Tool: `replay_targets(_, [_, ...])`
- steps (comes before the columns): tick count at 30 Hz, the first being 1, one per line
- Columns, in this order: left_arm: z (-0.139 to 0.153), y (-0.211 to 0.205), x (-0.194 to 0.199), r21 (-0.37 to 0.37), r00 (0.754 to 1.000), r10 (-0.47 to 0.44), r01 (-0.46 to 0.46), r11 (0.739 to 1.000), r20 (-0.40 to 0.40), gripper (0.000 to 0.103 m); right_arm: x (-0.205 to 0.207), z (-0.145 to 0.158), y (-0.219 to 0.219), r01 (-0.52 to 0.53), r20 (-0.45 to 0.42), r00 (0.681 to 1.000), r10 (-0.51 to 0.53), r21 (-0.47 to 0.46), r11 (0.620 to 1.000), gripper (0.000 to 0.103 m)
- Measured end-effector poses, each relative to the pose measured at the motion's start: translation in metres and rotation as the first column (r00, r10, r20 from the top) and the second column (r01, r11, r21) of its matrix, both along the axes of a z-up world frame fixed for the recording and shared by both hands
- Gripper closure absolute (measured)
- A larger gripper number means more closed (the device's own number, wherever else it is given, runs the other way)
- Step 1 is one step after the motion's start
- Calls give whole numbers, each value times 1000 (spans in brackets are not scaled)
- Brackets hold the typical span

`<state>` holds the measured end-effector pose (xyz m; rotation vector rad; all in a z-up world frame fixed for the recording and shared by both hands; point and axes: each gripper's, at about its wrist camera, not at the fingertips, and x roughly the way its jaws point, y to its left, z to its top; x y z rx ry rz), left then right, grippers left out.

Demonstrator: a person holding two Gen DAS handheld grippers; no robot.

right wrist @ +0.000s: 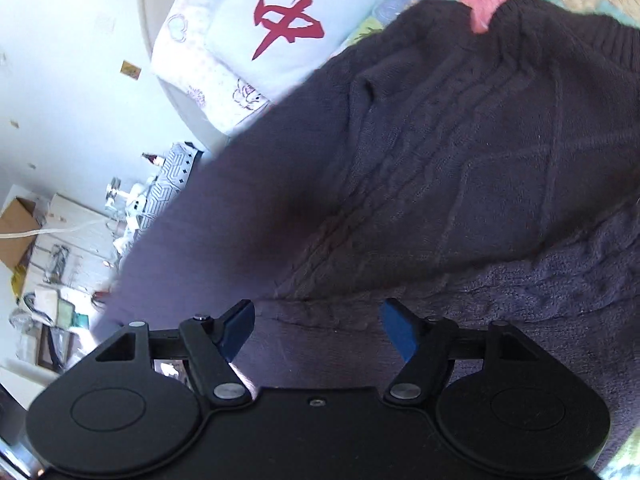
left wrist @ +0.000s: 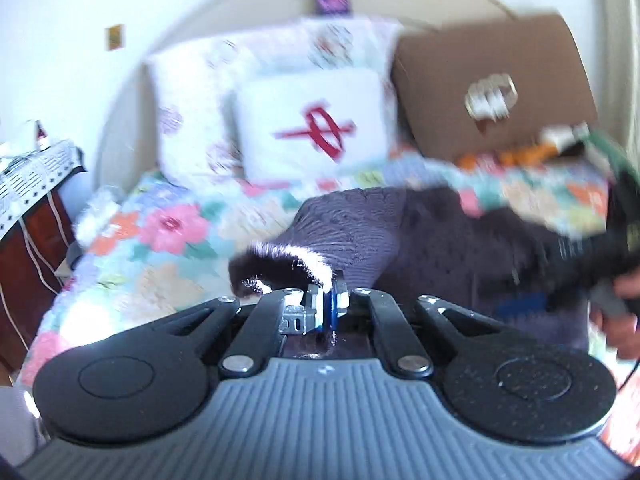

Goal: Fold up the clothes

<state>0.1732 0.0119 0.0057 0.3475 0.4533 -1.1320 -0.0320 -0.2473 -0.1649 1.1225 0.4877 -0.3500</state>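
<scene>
While left hand-held gripper (left wrist: 328, 292) clamps sweater (left wrist: 360, 224), right (right wrist: 318, 330) apart; pillow (left wrist: 308, 124) beyond.

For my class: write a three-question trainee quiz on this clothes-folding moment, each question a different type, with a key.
1. True or false: the left claw is shut on the edge of the dark sweater.
2. The right claw is: A) wide open over the sweater; B) shut on a pillow; C) gripping a box.
3. Fill in: the white pillow carries a ___ symbol.

Key: 1 true; 2 A; 3 red.
</scene>
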Motion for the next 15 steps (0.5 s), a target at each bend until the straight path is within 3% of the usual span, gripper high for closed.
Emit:
replay_targets(3, [5,14,6,-16,999,10,-11,1000,-50,100,-3,10,-5,-21,-45,999,19,-47,999,28])
replay_targets(5, [-8,21,2,20,999,-13,14,1000,-47,100,-7,17,-6,-21,-69,998,15,-86,996,27])
replay_targets(7, [-36,18,-1,100,995,-30,39,994,-96,100,-8,17,-3,-23,-75,997,17,-81,996,27])
replay_targets(9, [-70,13,1,226,992,-12,40,973,-123,100,-7,14,3,-31,-87,996,24,-78,997,27])
replay_targets(12, [-106,8,10,348,995,14,22,937,-100,99,4,14,13,-61,-144,989,42,-126,990,27])
replay_targets(15, [-99,14,29,312,985,49,5,950,-165,95,8,21,26,-97,-203,978,53,-216,972,27])
